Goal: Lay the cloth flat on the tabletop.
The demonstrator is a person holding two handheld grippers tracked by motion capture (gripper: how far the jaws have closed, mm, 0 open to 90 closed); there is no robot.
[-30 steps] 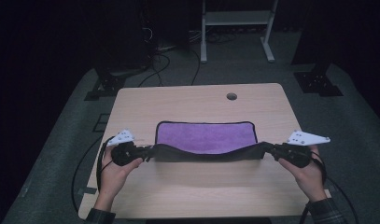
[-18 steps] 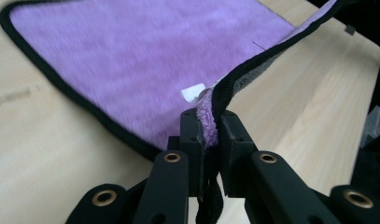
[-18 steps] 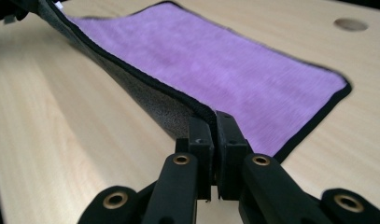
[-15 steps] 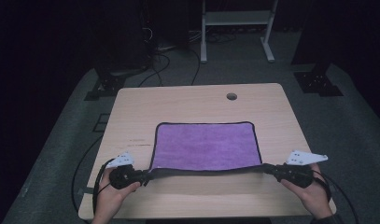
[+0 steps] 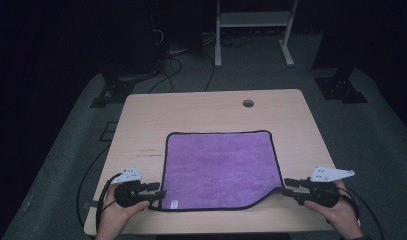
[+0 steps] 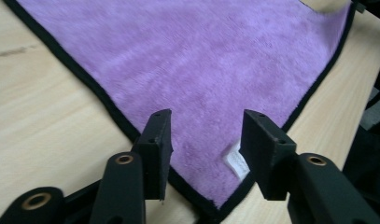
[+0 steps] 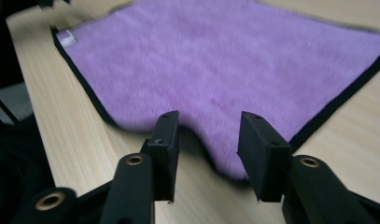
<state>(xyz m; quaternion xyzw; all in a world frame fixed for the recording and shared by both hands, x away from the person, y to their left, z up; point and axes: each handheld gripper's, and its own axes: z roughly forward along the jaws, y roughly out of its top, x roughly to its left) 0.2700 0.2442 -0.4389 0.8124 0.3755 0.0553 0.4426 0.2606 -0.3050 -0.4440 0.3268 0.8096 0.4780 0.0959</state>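
Observation:
A purple cloth [image 5: 221,167] with black edging lies spread flat on the wooden table [image 5: 191,110]. My left gripper [image 5: 158,192] sits at its near left corner, by the white label [image 5: 173,204]. In the left gripper view the jaws [image 6: 206,126] have just been opening; the corner of the cloth [image 6: 201,70] and its label [image 6: 236,163] lie between them, untouched by the pads. My right gripper [image 5: 286,186] is at the near right corner. Its jaws [image 7: 208,123] have also just been opening, and the cloth's rounded corner [image 7: 225,60] lies loose between them.
A round cable hole [image 5: 248,103] is at the table's far right. Behind the table stand a white frame [image 5: 253,30] and black stands, with cables [image 5: 176,65] on the grey floor. The near table edge is just under both hands.
Both hands drew the cloth's near edge toward the front of the table and lowered it, laying the cloth flat. Both grippers then opened and let go of the corners.

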